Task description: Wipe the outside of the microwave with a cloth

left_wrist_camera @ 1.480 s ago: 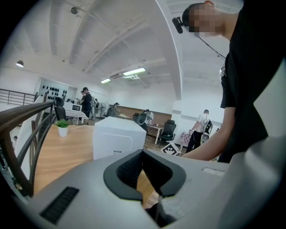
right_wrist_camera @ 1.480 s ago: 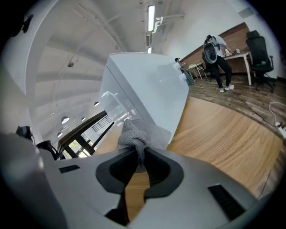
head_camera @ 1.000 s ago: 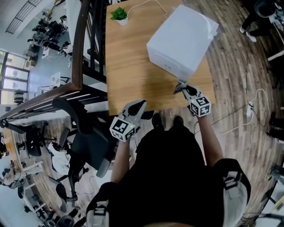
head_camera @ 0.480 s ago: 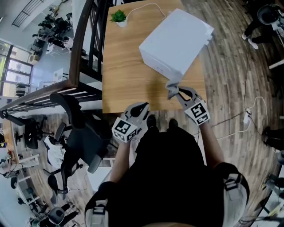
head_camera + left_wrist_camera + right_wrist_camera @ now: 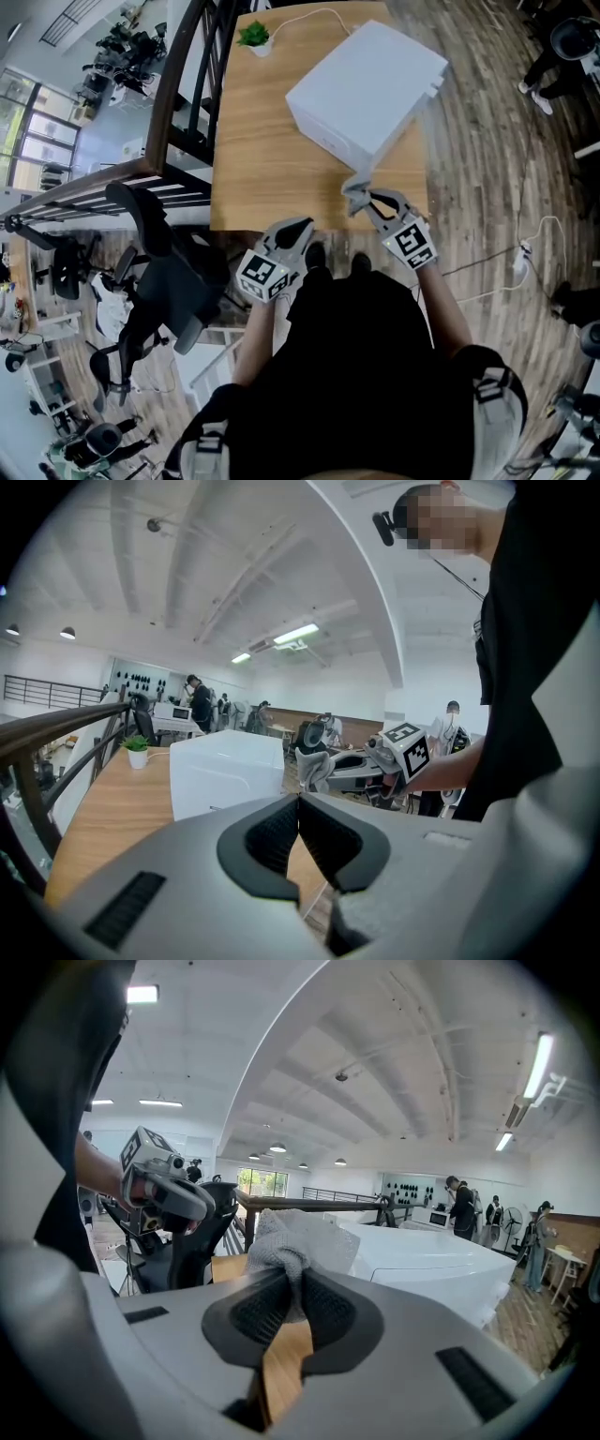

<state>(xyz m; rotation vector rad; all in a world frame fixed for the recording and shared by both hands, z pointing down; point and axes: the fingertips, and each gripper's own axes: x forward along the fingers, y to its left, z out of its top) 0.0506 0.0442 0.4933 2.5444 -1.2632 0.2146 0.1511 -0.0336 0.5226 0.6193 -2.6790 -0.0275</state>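
Note:
The white microwave (image 5: 367, 86) stands on the wooden table (image 5: 262, 159), turned at an angle; it also shows as the microwave (image 5: 225, 771) and the microwave (image 5: 431, 1260) in the gripper views. My right gripper (image 5: 360, 195) is shut on a grey cloth (image 5: 355, 189) just off the microwave's near corner. The bunched cloth (image 5: 295, 1246) sticks up from between the jaws. My left gripper (image 5: 298, 228) hovers over the table's near edge, its jaws shut with nothing between them, and the left gripper (image 5: 298, 819) points toward the microwave.
A small potted plant (image 5: 252, 37) stands at the table's far left corner, with a white cord (image 5: 309, 14) running behind the microwave. A dark railing (image 5: 178, 103) runs along the table's left side. An office chair (image 5: 164, 281) stands at the near left.
The right gripper has drawn back a little from the microwave's corner with the cloth, toward the table's near edge. The left gripper has hardly moved.

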